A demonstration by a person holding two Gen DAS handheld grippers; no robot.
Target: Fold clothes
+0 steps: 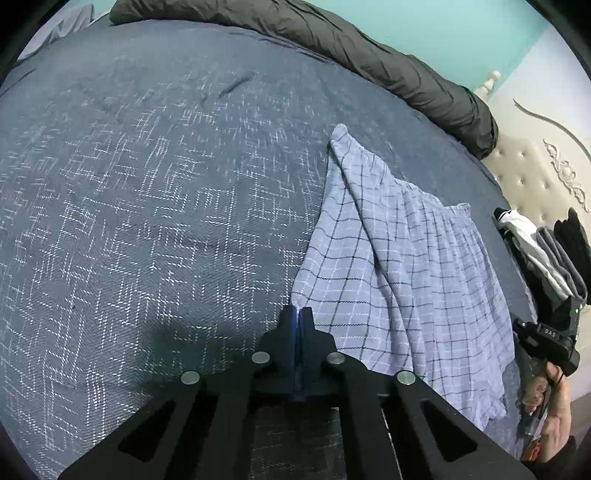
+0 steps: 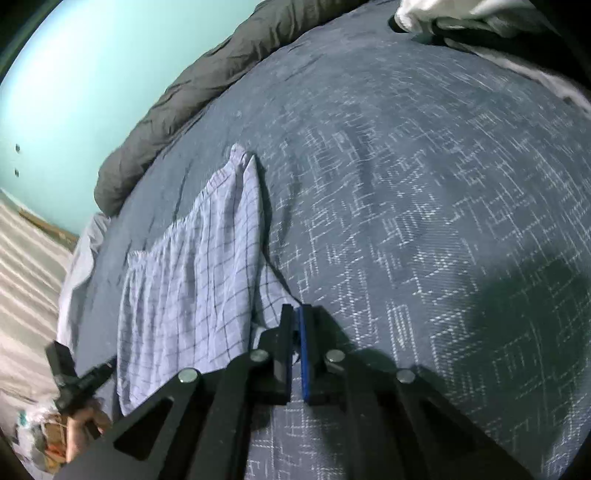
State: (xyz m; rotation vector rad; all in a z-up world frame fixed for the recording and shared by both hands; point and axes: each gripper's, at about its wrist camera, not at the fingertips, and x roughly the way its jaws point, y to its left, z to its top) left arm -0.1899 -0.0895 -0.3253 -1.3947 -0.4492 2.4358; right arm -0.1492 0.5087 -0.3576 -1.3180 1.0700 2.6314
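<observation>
Left wrist view: a blue bedspread with a white woven pattern fills most of the field, its outer parts bent by the fisheye lens and its near edge covered by the gripper's black frame. A pale checked garment lies spread on the bedspread to the right of centre, with a long fold running down it; its lower right corner is partly lost toward the edge of the view. A dark crumpled duvet runs along the far side of the bed, cut off at top left. At far right, a pile of folded clothes is only partly visible, and the person's right hand appears at the rim, holding the other tool. The left gripper has its jaws closed together, tips at the lower left edge of the garment; whether cloth is pinched between them cannot be made out.

Right wrist view: the same garment lies left of centre, blurred. The right gripper shows its jaws drawn close, with a narrow slit between the blue pads, at the garment's lower right corner; a grip on cloth cannot be confirmed. The left hand is cut off at lower left. A white cloth is clipped at the top.
</observation>
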